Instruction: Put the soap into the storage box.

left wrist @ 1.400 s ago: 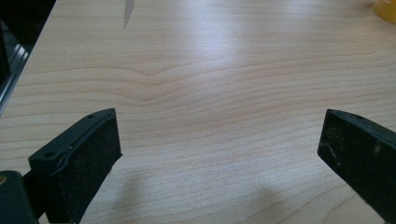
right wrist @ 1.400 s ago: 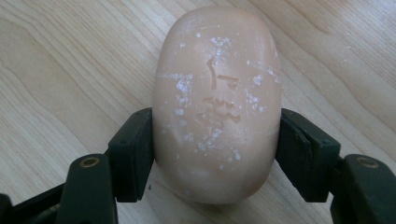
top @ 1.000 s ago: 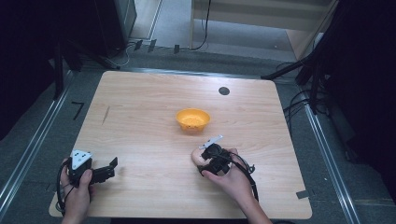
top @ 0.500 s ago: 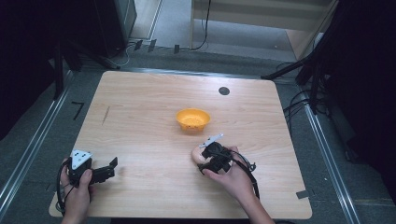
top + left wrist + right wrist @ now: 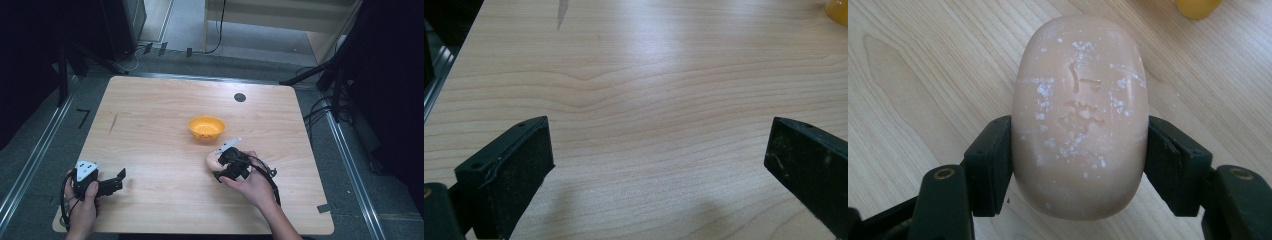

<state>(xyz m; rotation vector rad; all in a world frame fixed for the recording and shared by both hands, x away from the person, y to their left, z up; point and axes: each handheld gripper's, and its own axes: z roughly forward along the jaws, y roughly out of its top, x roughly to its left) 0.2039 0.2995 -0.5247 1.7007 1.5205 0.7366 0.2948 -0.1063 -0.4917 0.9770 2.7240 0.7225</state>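
- While the right gripper [image 5: 220, 167] sits near the middle of the wooden table [image 5: 150, 130], its two black jaws press against both long sides of a pale pink bar of soap [image 5: 1080, 115].
- Seen in the right gripper view, the soap stands lengthwise between the pads, its face flecked with white and bearing faint stamped marks.
- An orange bowl [image 5: 206, 127] stands just beyond the soap, apart from it.
- At the table's near left corner, the left gripper [image 5: 659, 160] has its jaws spread wide over bare wood, holding nothing.
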